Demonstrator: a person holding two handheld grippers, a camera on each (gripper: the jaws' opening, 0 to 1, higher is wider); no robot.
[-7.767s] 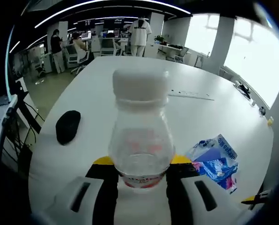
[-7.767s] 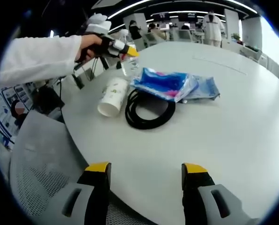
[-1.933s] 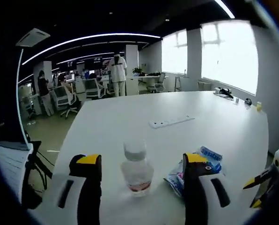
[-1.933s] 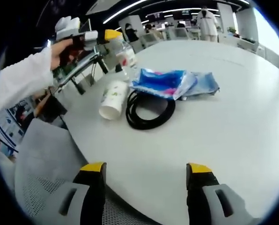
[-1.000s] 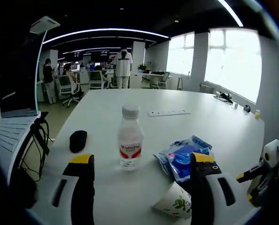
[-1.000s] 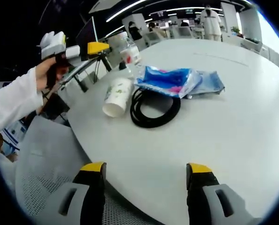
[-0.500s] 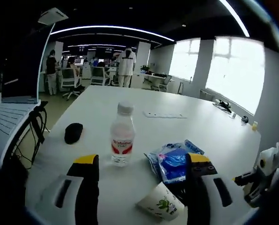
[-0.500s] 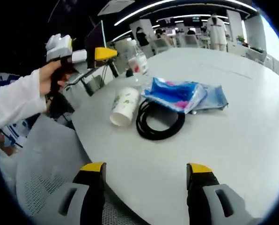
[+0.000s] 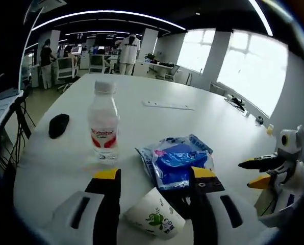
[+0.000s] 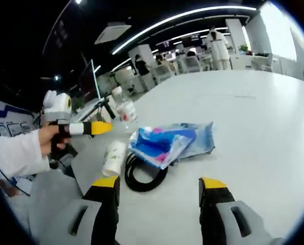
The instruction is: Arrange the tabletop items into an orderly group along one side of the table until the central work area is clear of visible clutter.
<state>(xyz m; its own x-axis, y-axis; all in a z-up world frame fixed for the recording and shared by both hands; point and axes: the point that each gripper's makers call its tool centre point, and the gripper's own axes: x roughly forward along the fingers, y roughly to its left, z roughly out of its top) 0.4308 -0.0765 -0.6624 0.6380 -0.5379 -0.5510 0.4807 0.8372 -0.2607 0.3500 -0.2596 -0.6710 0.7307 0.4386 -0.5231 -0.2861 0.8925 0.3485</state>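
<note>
In the left gripper view, the left claw [image 9: 153,178] is seen spread wide with nothing between its yellow-tipped jaws. Just beyond the tips, a white paper cup [image 9: 155,219] with a green print lies on its side on the white counter [image 9: 203,127], close to the near edge. Just past the cup, slightly toward the right jaw, a blue plastic bag [image 9: 177,161] lies crumpled. Ahead of the left jaw, a clear water bottle [image 9: 103,128] with a red label stands upright, apart from the bag. Farther off to the left, a black mouse [image 9: 58,125] rests near the counter's rounded left edge. Beyond these, a broad bare stretch of counter extends to a white power strip [image 9: 168,106] far ahead.

In the right gripper view, the right claw [image 10: 159,187] is also held wide and empty over bare counter. Just ahead of its left jaw, a black cable coil [image 10: 144,176] lies flat, with the blue bag partly overlapping its far side. The paper cup lies just left of the coil, near the counter's edge. The bottle stands farther back. To the right of the bag, open counter runs far into the distance. The left claw is seen at the left, held by a hand [image 10: 52,137] off the counter's edge.
</note>
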